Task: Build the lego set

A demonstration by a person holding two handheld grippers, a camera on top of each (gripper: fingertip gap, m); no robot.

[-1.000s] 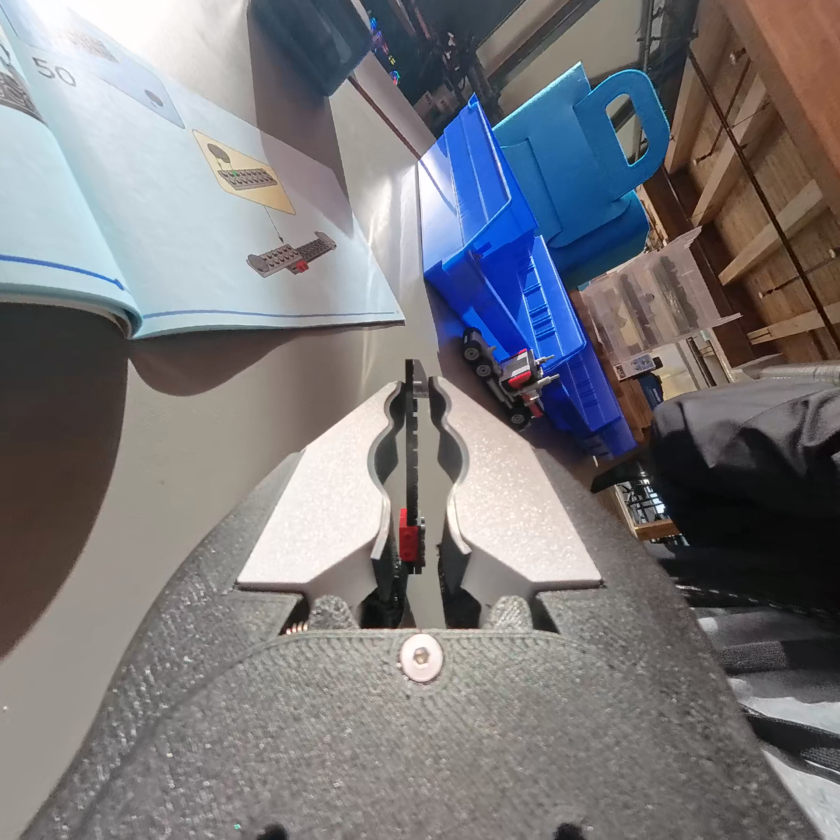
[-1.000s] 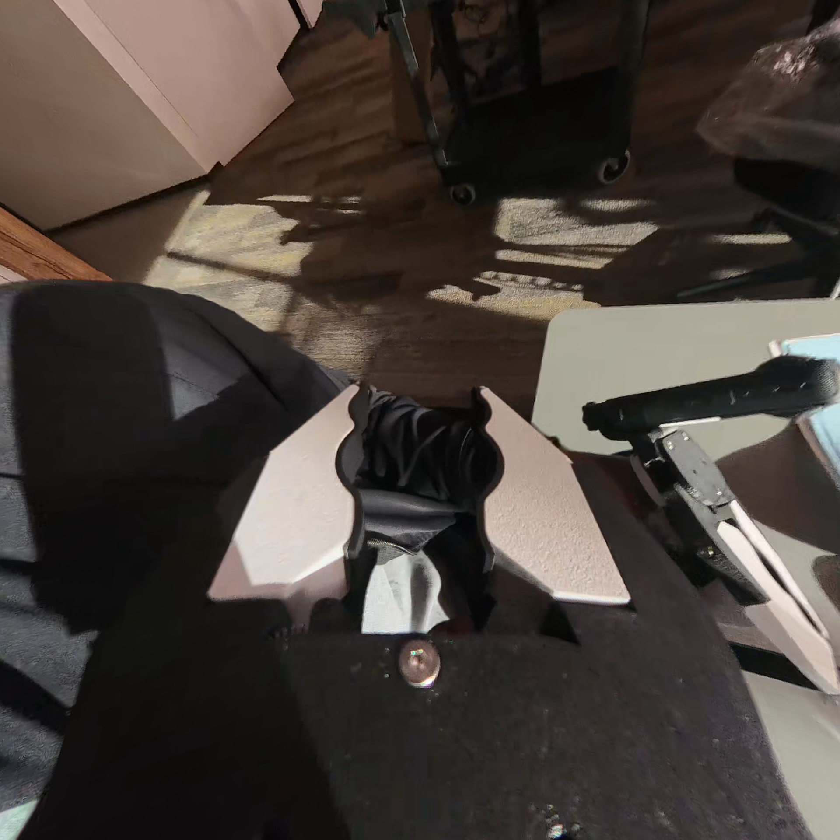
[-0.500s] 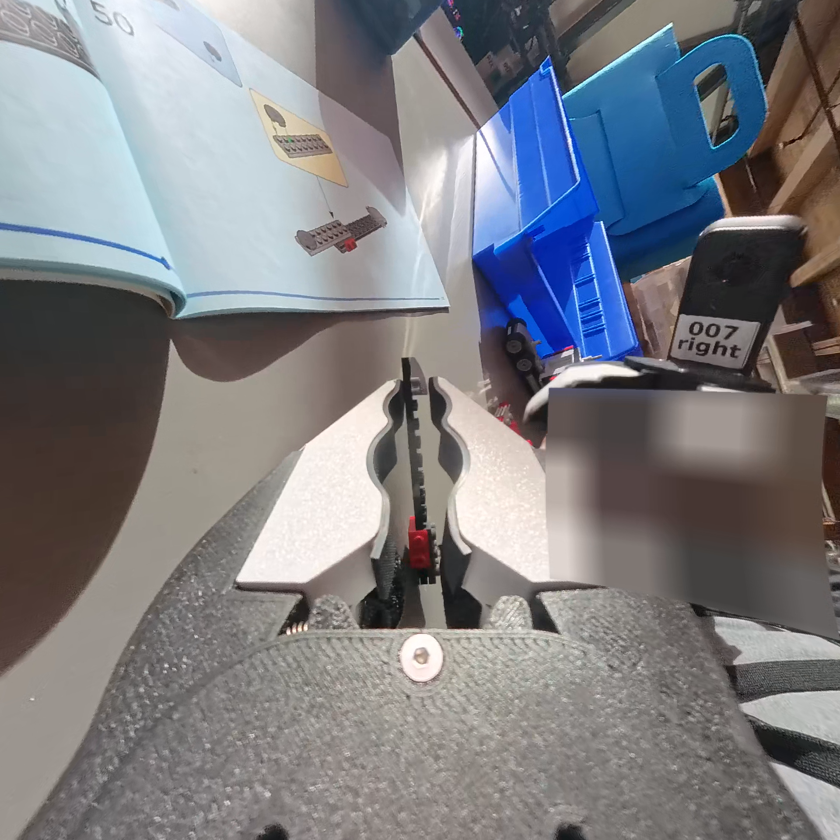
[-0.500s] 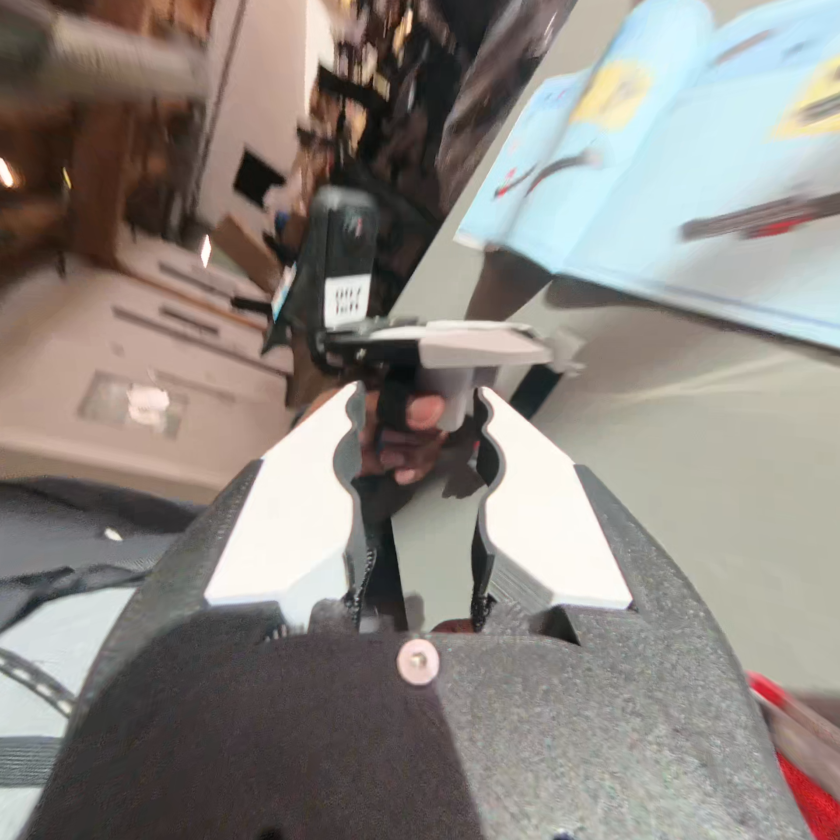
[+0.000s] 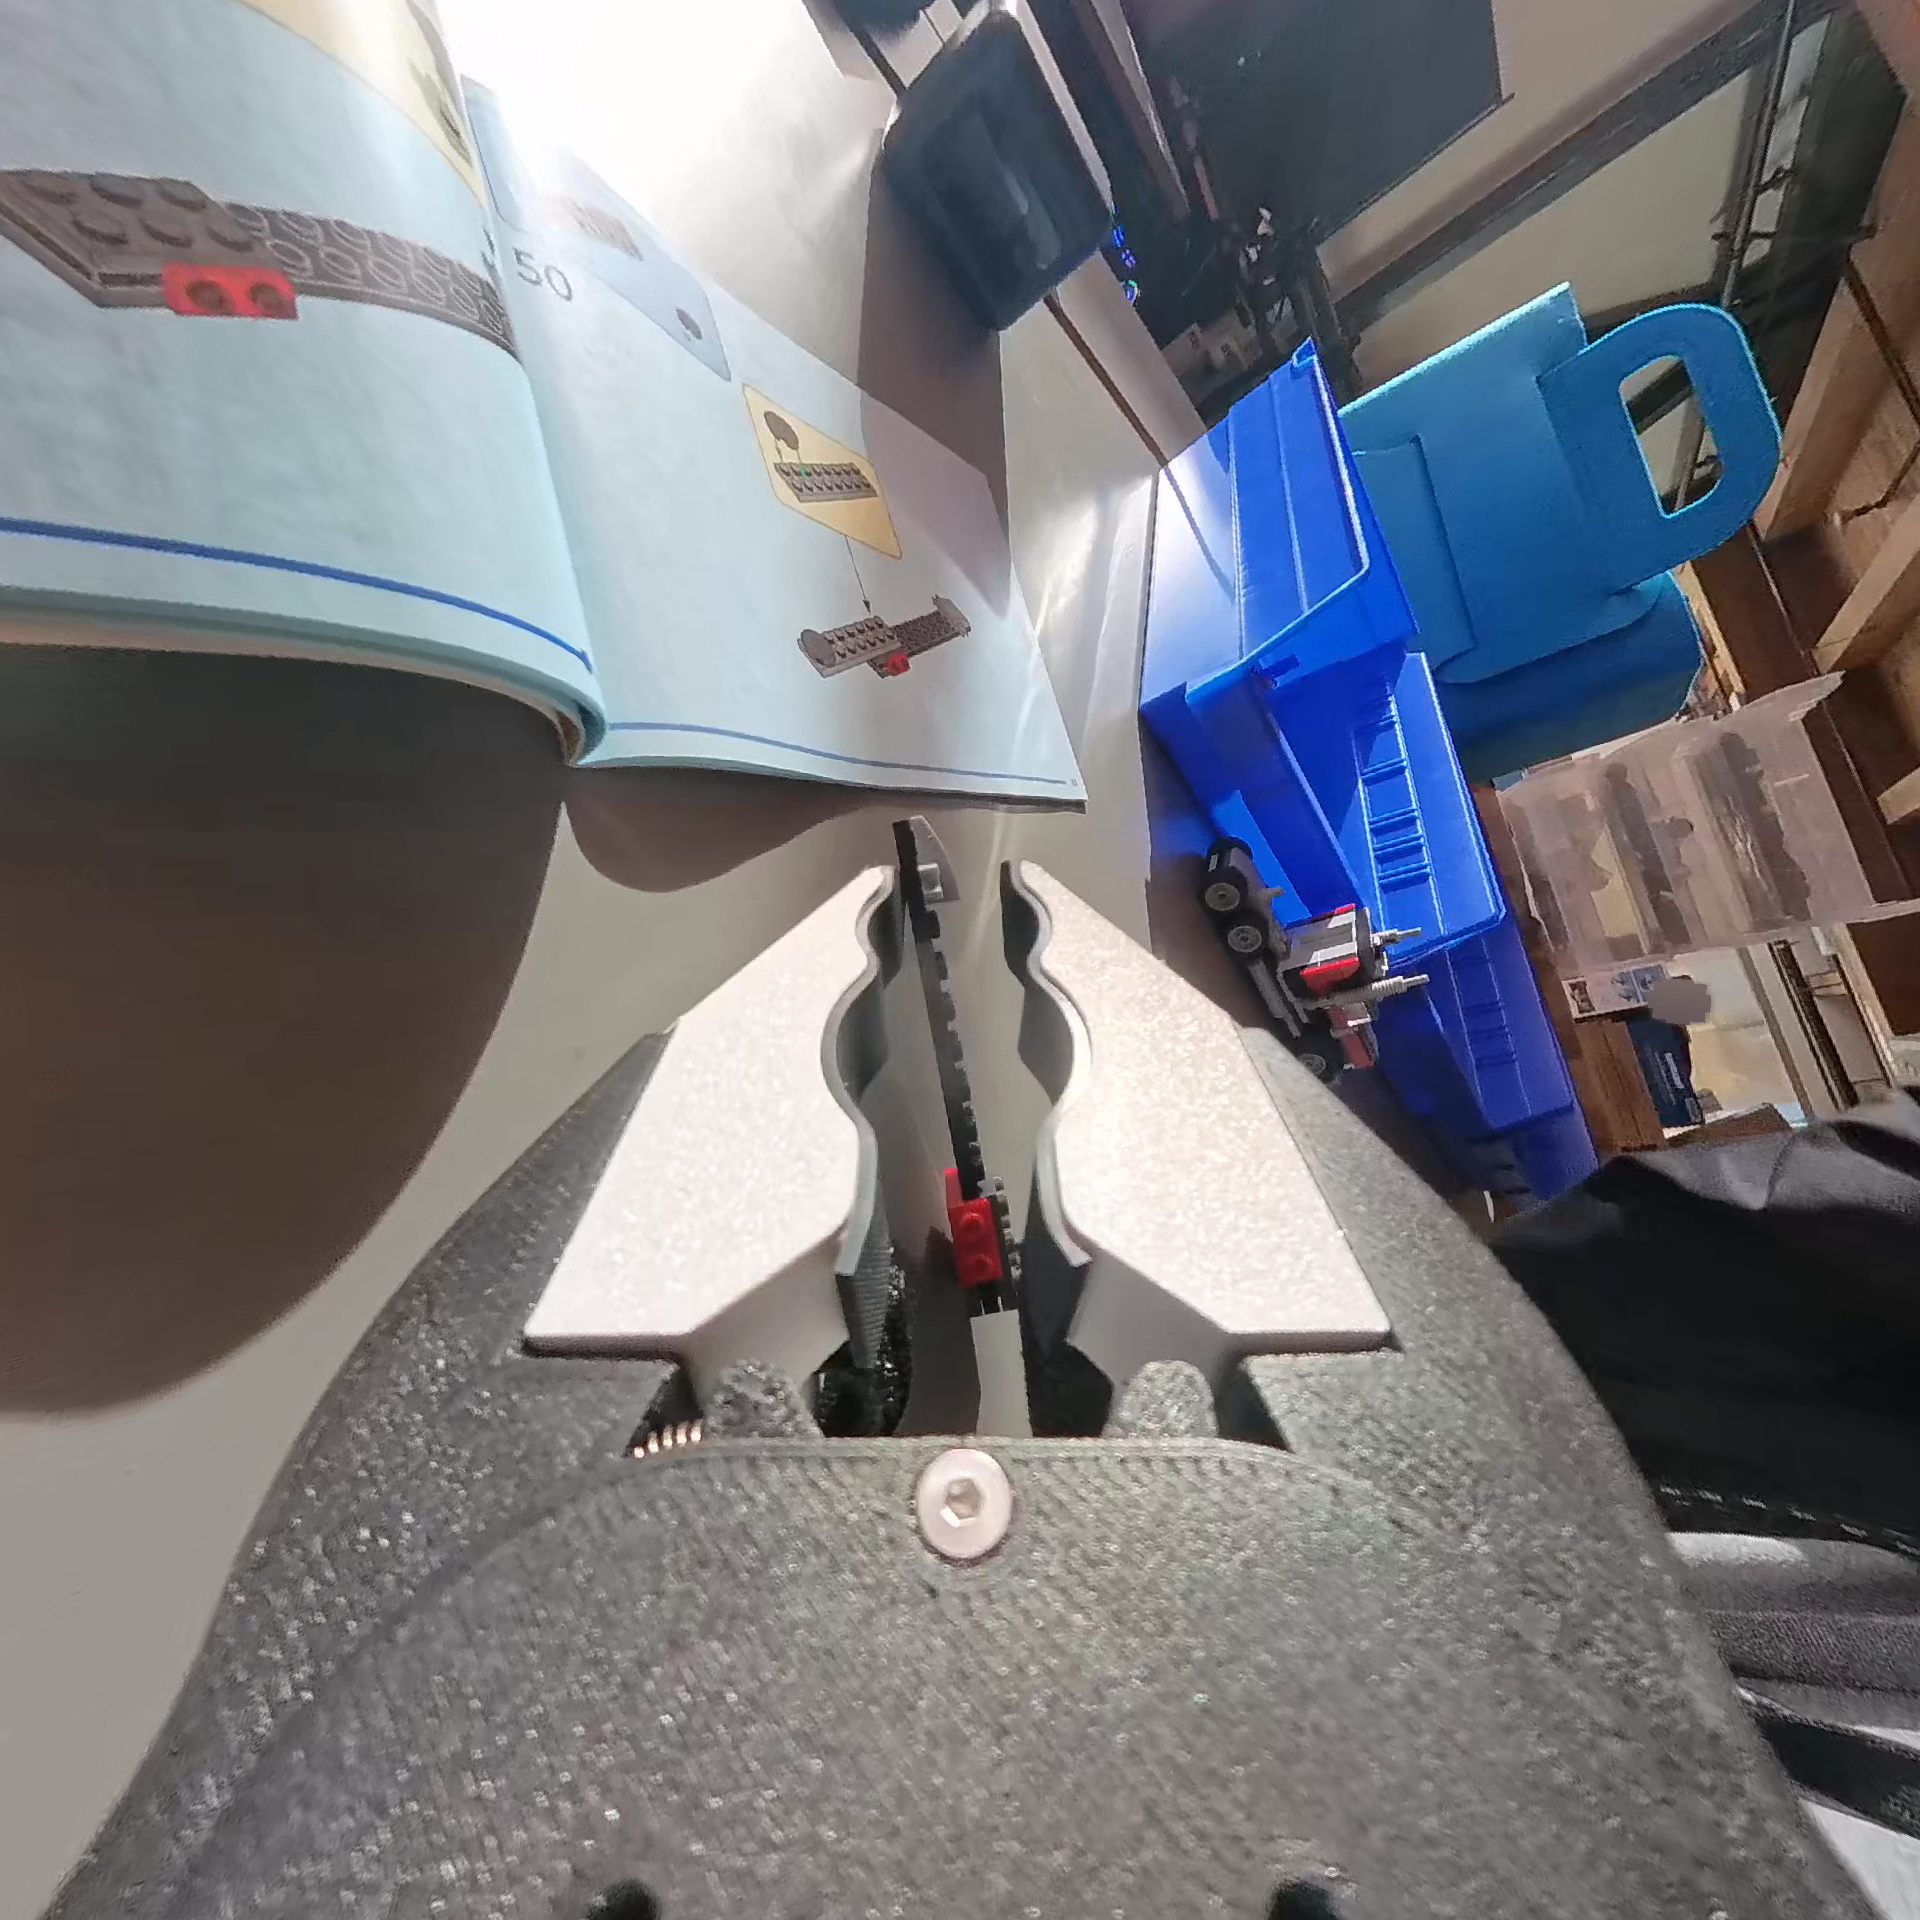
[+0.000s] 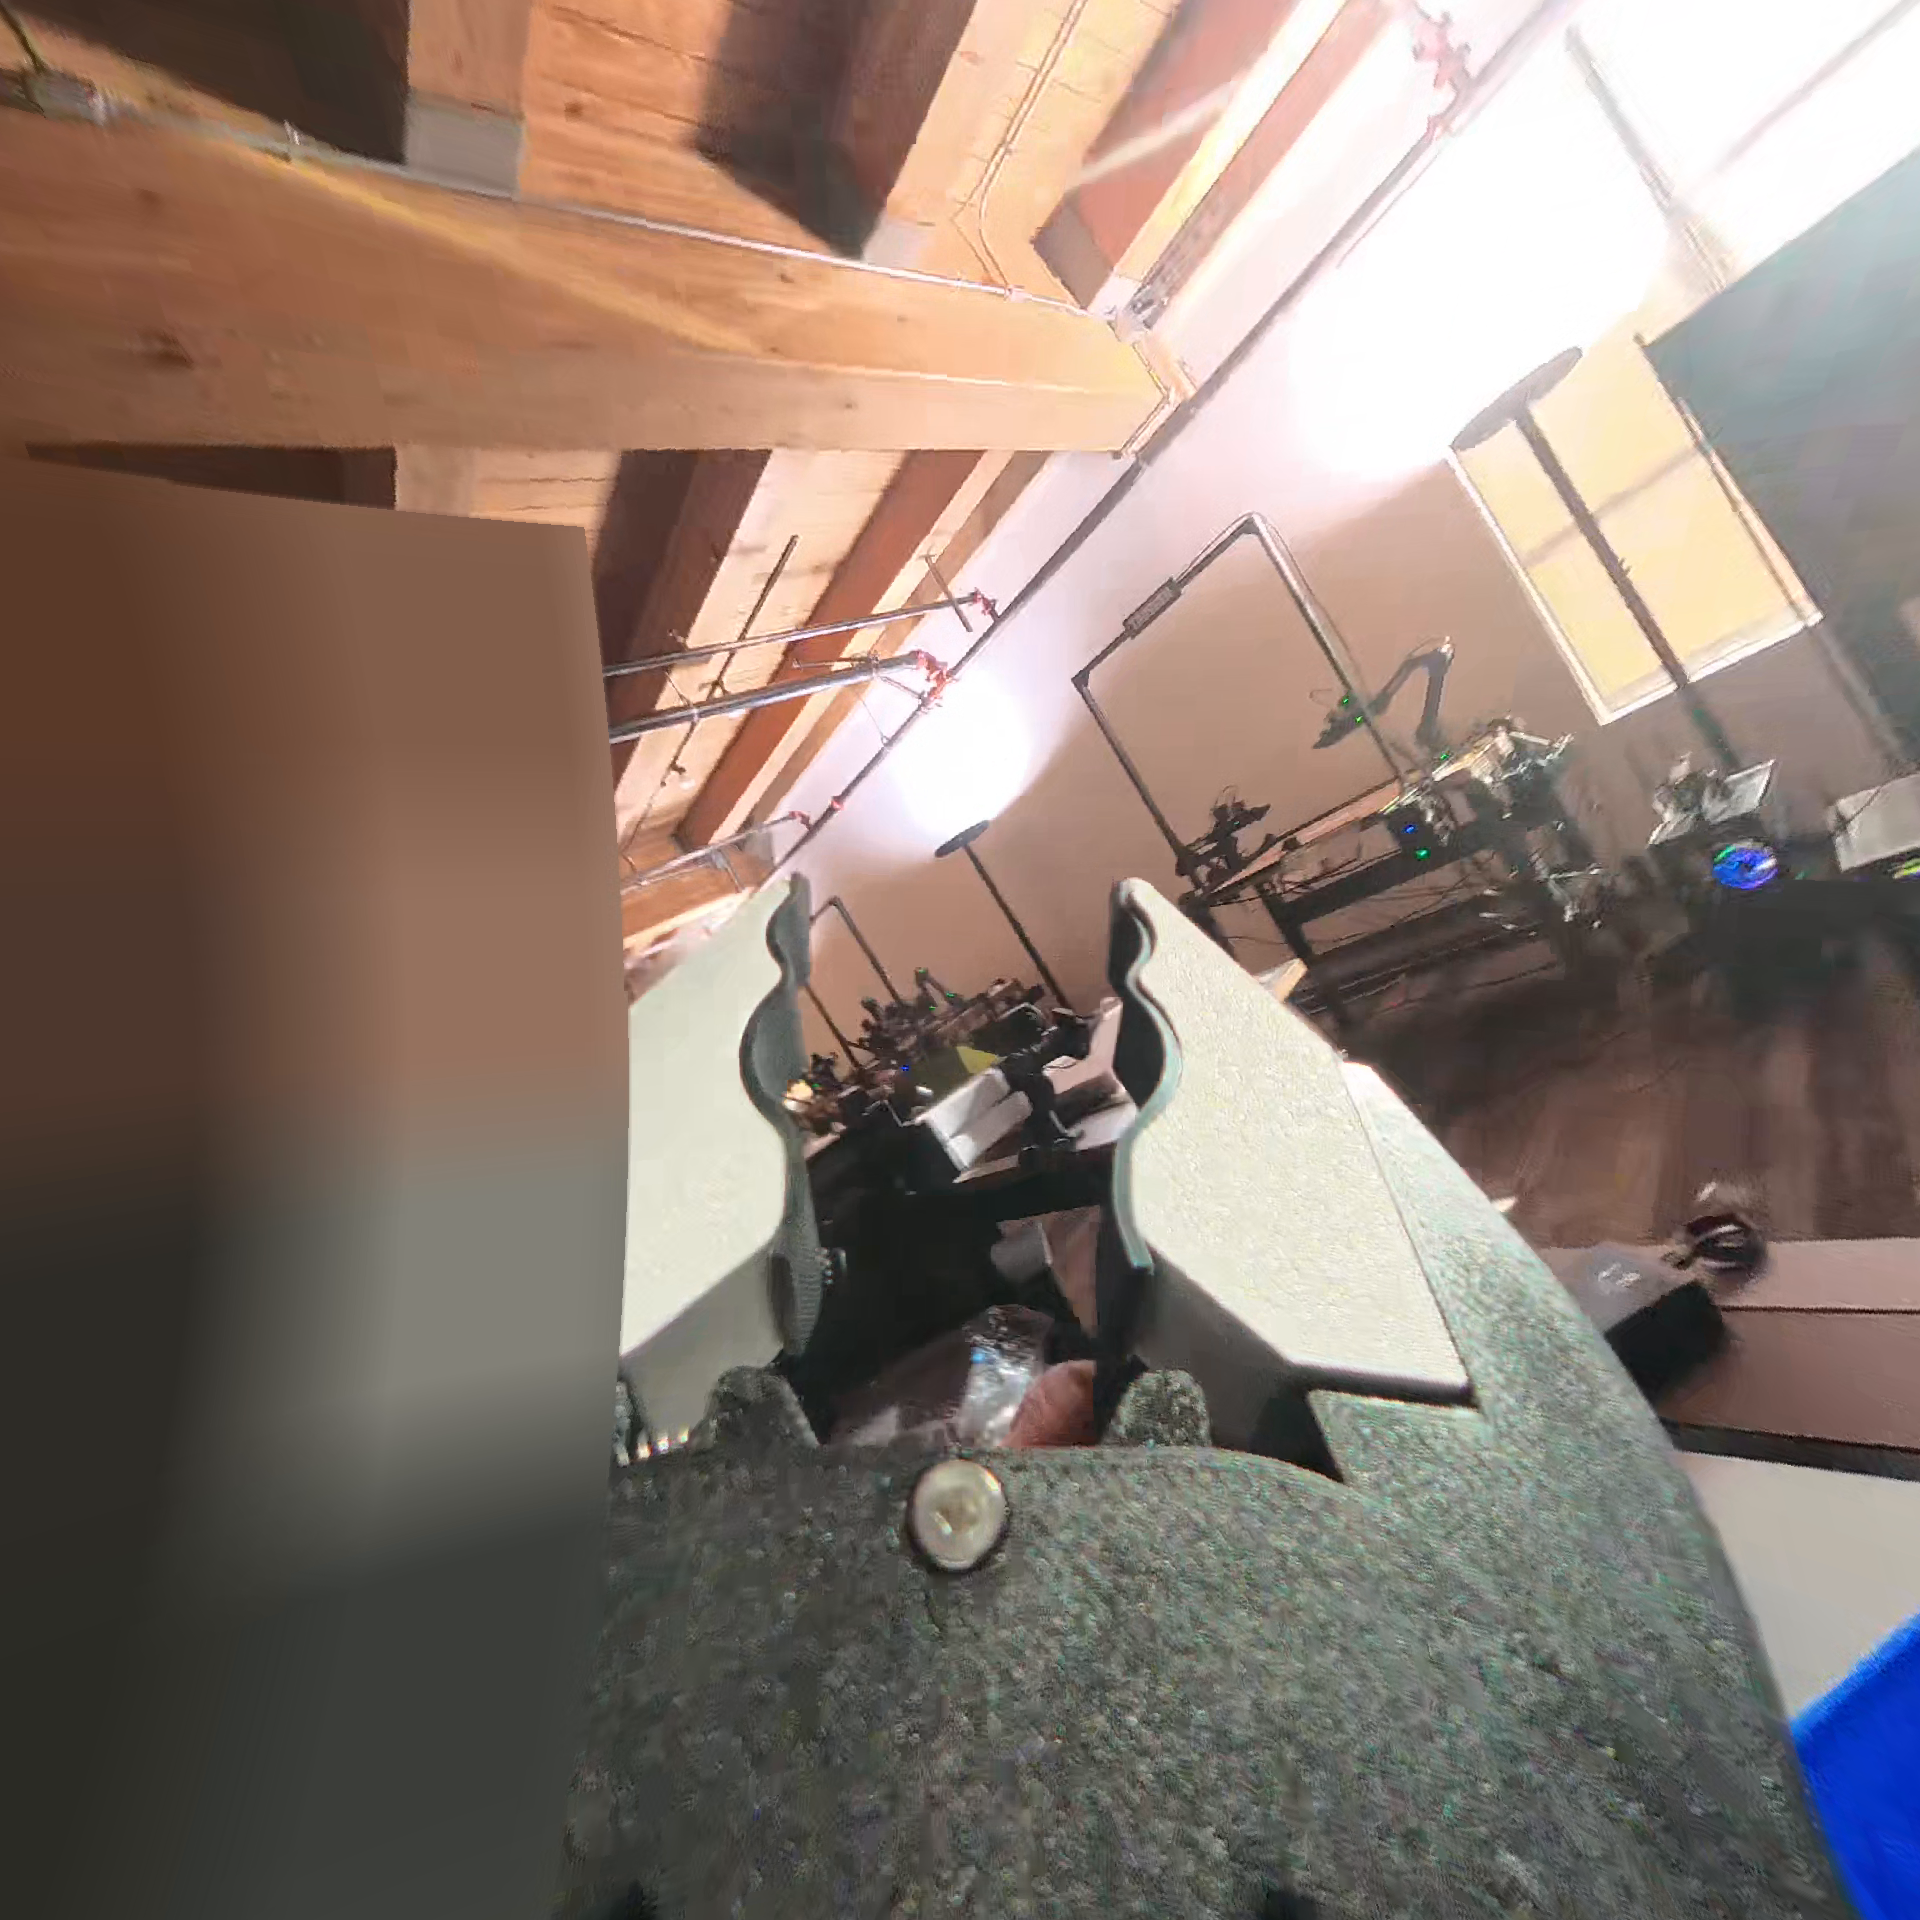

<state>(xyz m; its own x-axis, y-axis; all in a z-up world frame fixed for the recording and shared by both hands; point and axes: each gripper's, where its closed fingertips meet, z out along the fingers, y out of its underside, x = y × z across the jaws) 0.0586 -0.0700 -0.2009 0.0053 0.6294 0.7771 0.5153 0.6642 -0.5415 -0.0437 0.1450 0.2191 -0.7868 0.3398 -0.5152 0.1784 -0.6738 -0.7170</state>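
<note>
Pale-blue paper: an instruction booklet (image 5: 665, 582) is laid open on the grey table (image 5: 312, 1507), upper left in the left wrist view, well ahead of the fingertips; a long dark plate with a red brick is drawn on its pages.

Task piece: a long black studded plate (image 5: 940, 1049) is seen edge-on between the fingers of the left gripper (image 5: 948, 883), with a small red brick (image 5: 975, 1236) fixed near its rear end.

Long axis: the plate is aligned with the fingers and pointed forward toward the booklet; its grey tip is carried just past the fingertips.

Left fingers: a narrow gap is kept. The plate is seen against the left jaw, while daylight is visible beside the right jaw. Whether it is firmly pinched cannot be told.

Blue bin: a blue storage bin (image 5: 1351, 727) is set to the right on the table, and a partly built lego truck (image 5: 1299, 956) is lying against its side.

Right gripper: the right gripper (image 6: 956, 904) is held with fingers wide apart and nothing between them; it is pointed up at the ceiling beams and the room, away from the table.

Nearer hand: the left one is judged nearer, since the plate is already within it; the right must be swung down before any part can be added.
</note>
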